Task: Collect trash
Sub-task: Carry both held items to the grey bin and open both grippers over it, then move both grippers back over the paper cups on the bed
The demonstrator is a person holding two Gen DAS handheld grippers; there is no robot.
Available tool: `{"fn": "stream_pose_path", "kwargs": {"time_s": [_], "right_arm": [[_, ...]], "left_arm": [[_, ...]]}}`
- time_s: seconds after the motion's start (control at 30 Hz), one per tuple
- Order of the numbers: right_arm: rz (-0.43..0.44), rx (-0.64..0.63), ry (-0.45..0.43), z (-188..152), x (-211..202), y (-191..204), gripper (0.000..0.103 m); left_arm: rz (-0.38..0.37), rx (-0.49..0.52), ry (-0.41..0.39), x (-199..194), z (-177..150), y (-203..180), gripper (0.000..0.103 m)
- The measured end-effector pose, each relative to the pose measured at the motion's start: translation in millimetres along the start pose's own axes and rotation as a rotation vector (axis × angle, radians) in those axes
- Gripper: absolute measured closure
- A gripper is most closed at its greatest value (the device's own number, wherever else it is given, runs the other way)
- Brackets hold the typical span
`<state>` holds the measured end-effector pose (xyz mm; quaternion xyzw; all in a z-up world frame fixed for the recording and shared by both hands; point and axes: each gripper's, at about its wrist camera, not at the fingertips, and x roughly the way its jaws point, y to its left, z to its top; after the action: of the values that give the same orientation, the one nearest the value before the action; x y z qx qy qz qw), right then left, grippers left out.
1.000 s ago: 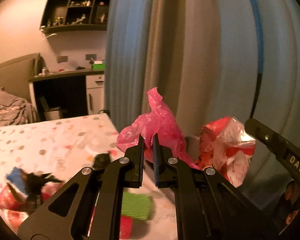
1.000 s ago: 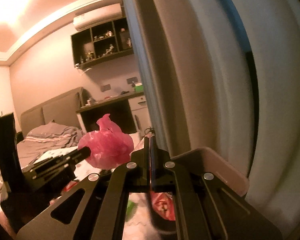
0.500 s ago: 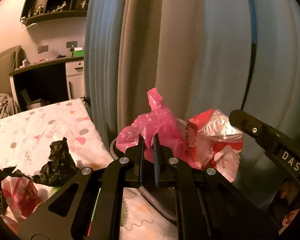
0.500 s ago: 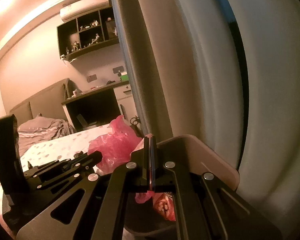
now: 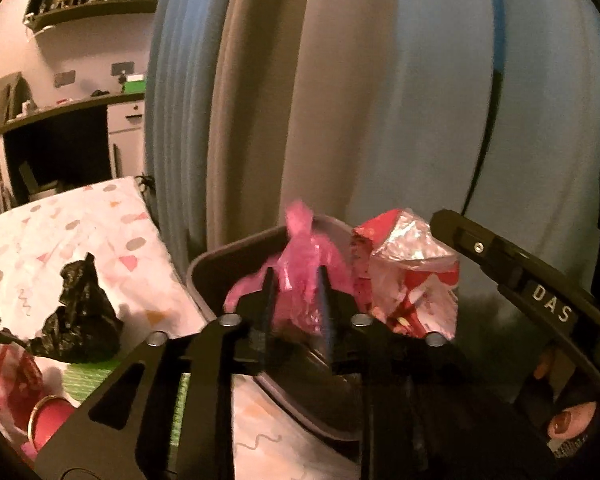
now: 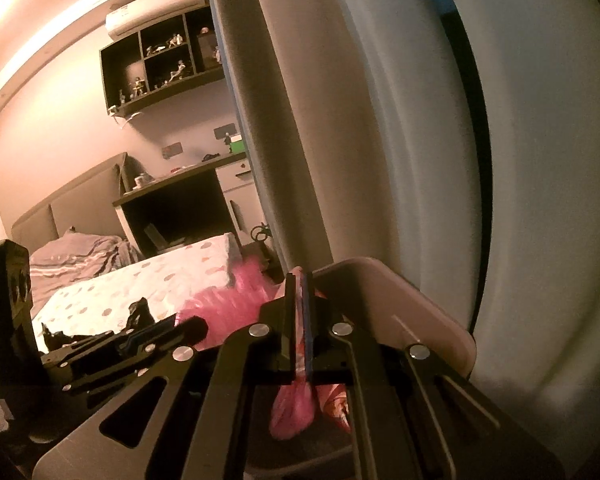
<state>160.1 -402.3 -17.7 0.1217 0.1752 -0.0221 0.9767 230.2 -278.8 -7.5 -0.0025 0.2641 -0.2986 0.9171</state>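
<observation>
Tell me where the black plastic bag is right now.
In the left wrist view the black plastic bag lies on the spotted bedsheet, left of the bin.

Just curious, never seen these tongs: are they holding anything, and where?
Left gripper's jaws are opening around the pink bag's middle; right gripper's, also opening, pinch the red wrapper's edge.

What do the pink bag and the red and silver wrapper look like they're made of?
Pink bag: thin plastic film by the look, translucent and crinkled into soft folds. Red and silver wrapper: probably foil-lined plastic, since its inner face glints like a mirror and creases sharply.
</observation>
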Motion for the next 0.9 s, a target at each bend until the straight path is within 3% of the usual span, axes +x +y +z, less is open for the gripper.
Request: {"fn": "stream_pose_path", "kwargs": {"time_s": [0.07,0.2,0.27,0.3,0.47,0.63,0.9], "right_arm": [[-0.003,0.009,0.000,0,0,-3,0.078],[-0.016,0.015,-0.007,1,-4,-3,0.072],[-0.022,0.013,-0.022,0,-9,-2,0.052],[-0.030,0.007,-0.034,-1,-14,0,0.049],[-0.066,-0.054,-0.084,-9,-38,20,0.020],[-0.071,-0.130,-0.134,-25,-64,49,0.007],[0.005,-0.166,-0.142,-52,-84,93,0.006]], "left_arm": [[-0.009,-0.007,-0.007,-2,-1,1,0.051],[0.053,-0.019,-0.041,-13,-2,7,0.021],[0.092,-0.044,-0.067,-24,-2,13,0.013],[0.115,-0.057,-0.080,-31,-2,17,0.009],[0.227,-0.095,-0.114,-65,-5,31,0.006],[0.337,-0.109,-0.133,-106,-19,45,0.006],[0.543,-0.174,-0.116,-178,-68,93,0.006]]}}
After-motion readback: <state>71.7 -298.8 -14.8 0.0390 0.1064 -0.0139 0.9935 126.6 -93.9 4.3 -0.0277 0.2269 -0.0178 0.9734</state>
